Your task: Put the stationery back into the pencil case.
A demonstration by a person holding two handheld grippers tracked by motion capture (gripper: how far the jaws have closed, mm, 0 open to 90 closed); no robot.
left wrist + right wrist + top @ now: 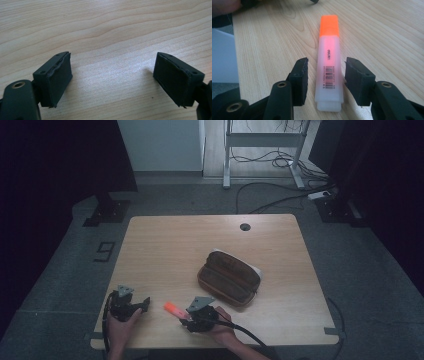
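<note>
Your right gripper (325, 75) sits low over the near edge of the wooden table (165, 250), and an orange highlighter (329, 62) lies flat on the wood between its jaws. The jaws stand at a middling width, with a sliver of table showing on each side of the pen's pale barrel, so the pads are not pressing on it. The highlighter's orange cap points away from you, and its barcode end lies nearest the gripper's body. In the high view the highlighter (172, 309) lies just left of your right gripper (192, 317), between your two hands. Your left gripper (112, 77) hovers over bare wood with its jaws spread wide and nothing between them. A brown pencil case (229, 277) lies closed farther back, well apart from the highlighter.
</note>
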